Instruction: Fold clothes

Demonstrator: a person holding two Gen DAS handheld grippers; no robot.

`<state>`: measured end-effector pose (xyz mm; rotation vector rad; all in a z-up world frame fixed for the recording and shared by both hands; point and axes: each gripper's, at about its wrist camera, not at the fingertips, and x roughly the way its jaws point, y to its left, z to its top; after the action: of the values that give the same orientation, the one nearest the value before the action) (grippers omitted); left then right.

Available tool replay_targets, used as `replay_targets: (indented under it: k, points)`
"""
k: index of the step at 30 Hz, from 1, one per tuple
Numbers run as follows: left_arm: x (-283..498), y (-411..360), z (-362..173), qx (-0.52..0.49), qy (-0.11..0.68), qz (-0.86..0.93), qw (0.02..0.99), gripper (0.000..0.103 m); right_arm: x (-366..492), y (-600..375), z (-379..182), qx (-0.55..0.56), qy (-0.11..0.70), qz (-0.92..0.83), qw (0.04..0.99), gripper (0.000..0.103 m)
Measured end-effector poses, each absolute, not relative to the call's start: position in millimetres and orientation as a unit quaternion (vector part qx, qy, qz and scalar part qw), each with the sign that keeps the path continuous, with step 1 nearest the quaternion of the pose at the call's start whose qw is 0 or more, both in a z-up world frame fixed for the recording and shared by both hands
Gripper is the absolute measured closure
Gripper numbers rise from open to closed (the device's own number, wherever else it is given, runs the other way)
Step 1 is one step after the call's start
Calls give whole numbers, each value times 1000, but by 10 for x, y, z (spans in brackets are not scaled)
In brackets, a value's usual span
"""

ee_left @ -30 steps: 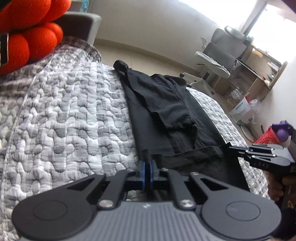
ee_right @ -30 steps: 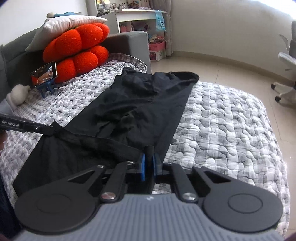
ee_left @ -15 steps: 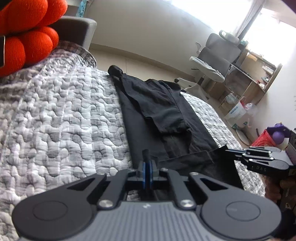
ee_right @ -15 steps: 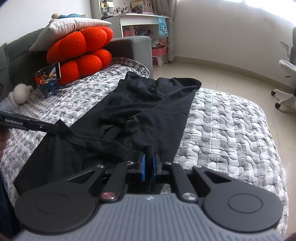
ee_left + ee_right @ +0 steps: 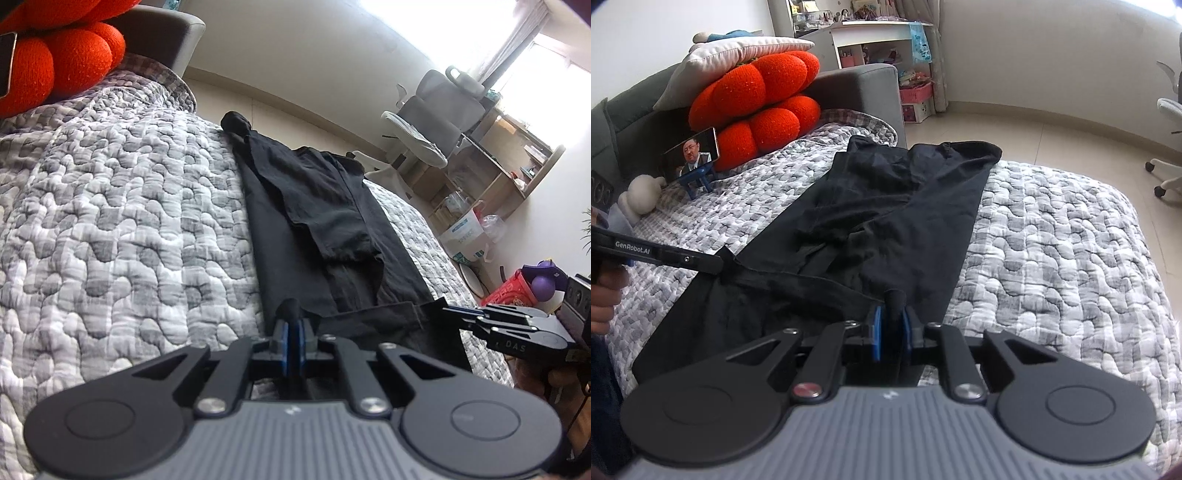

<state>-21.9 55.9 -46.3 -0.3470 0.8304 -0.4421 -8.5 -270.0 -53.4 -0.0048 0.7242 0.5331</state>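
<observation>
While it lies lengthwise along the grey-and-white quilted bedspread (image 5: 1052, 236), the long black garment (image 5: 886, 206) has its near hem raised off the quilt, higher than a second ago. Left gripper (image 5: 291, 334): blue pads clamped on one hem corner. Right gripper (image 5: 892, 328): pressed together on the other corner. Surroundings: orange segmented cushions (image 5: 757, 99), phone on a blue stand (image 5: 692, 153), small white plush toy (image 5: 641, 194), grey office chair (image 5: 439, 110), red basket (image 5: 511, 291). Hem below both grippers hidden behind their bodies; holding hands largely cut off.
</observation>
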Motion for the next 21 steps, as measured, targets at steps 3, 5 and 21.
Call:
replay_targets:
  k: [3, 5, 21]
  points:
    - [-242, 564, -438, -167, 390, -219, 879, 99, -82, -2711, -534, 1, 351, 264, 898, 86]
    - [-241, 543, -433, -161, 389, -221, 880, 99, -62, -2711, -548, 0, 356, 262, 897, 86]
    - [-243, 450, -429, -124, 390, -231, 883, 92, -5, -2791, -594, 17, 376, 253, 891, 79]
